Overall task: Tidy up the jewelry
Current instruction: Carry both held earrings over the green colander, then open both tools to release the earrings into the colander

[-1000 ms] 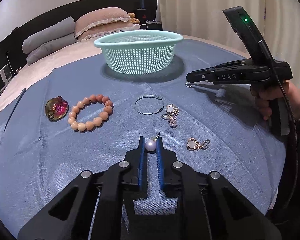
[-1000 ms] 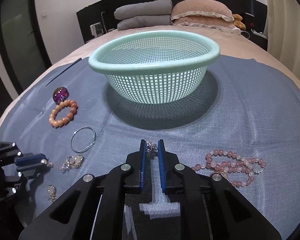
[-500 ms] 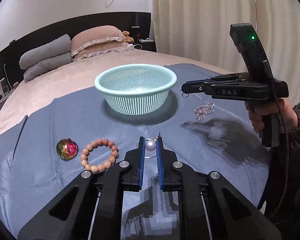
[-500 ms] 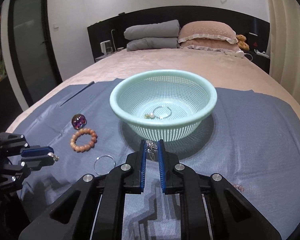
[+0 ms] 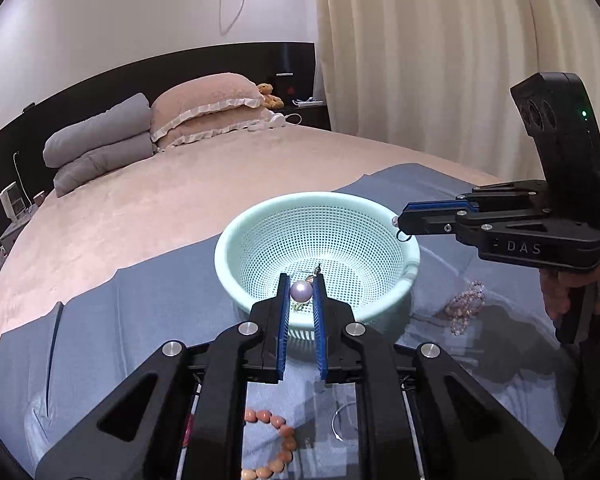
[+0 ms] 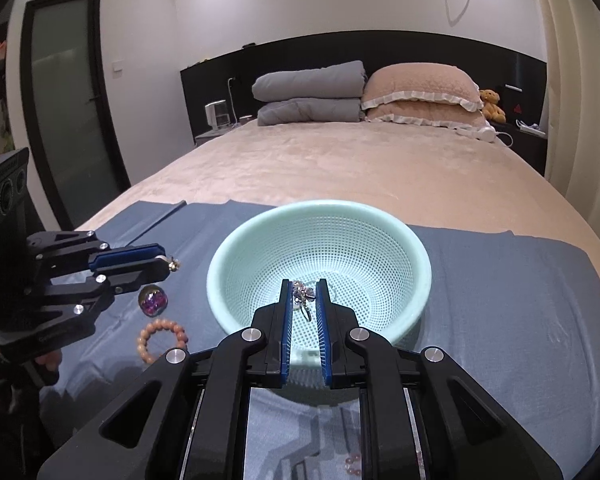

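Observation:
A mint-green perforated basket point(image 5: 396, 216) point(image 6: 420, 256) stands on a blue cloth point(image 5: 100, 320) point(image 6: 520, 300) spread over a bed. My left gripper point(image 5: 301, 285) point(image 6: 172, 264) is shut on a pearl earring point(image 5: 301, 291), held above the basket's near rim. My right gripper point(image 6: 303, 290) point(image 5: 398, 225) is shut on a silver crystal earring point(image 6: 302, 296), with its hook hanging over the basket. An orange bead bracelet point(image 6: 162, 338) point(image 5: 278, 440), a purple glass piece point(image 6: 153, 300), a silver hoop point(image 5: 338, 422) and a pink bead bracelet point(image 5: 466, 306) lie on the cloth.
Grey and beige pillows point(image 6: 364, 92) sit at the headboard, with a teddy bear point(image 6: 492, 106) beside them. Curtains point(image 5: 440, 60) hang on the right and a dark door point(image 6: 64, 100) stands on the left. A hand point(image 5: 560, 292) grips the right tool's handle.
Both grippers rose and moved forward over the basket, each still clamped on its earring. The loose jewelry on the cloth slid down and partly out of view.

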A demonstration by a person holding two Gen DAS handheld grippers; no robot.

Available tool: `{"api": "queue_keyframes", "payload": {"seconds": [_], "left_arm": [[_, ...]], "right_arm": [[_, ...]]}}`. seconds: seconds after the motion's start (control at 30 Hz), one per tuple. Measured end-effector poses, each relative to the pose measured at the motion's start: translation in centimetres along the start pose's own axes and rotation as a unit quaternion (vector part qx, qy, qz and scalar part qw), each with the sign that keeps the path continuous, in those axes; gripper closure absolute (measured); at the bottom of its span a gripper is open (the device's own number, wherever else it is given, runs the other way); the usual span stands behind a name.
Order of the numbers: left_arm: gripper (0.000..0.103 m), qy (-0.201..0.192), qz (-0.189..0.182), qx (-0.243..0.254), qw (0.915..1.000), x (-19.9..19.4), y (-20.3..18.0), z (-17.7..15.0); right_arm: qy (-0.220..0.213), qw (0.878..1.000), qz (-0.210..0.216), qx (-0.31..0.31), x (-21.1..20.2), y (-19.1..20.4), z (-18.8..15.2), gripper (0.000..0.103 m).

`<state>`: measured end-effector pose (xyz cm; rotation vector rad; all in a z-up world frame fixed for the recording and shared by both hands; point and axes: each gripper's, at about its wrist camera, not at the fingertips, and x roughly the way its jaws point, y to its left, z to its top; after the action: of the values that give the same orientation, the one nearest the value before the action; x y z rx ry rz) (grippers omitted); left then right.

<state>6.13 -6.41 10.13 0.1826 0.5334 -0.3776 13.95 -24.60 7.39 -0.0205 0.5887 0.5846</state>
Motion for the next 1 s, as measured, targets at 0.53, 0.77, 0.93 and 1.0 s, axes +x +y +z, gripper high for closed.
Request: {"api": "queue_keyframes", "payload": {"seconds": [0.53, 0.77, 0.93, 1.0], "left_arm": [[0.091, 0.069, -0.009, -0.013, 0.9975, 8.4, 0.6, -0.2], [0.079, 0.065, 0.002, -0.009, 0.9979, 7.4, 0.4, -0.4], [0.072, 0.061, 0.007, -0.016, 0.9980, 6.3, 0.4, -0.5], [0.071, 0.061, 0.002, -0.026, 0.9978, 5.6, 0.5, -0.6]], "right_arm": [[0.043, 0.997, 0.005, 0.060, 5.0, -3.7, -1.9, 0.090], [0.035, 0.998, 0.009, 0.058, 4.1, -3.4, -2.1, 0.088], [0.032, 0.998, 0.010, 0.057, 2.7, -3.0, -2.3, 0.088], [0.030, 0.998, 0.019, 0.057, 1.9, -2.8, -2.7, 0.088]]}}
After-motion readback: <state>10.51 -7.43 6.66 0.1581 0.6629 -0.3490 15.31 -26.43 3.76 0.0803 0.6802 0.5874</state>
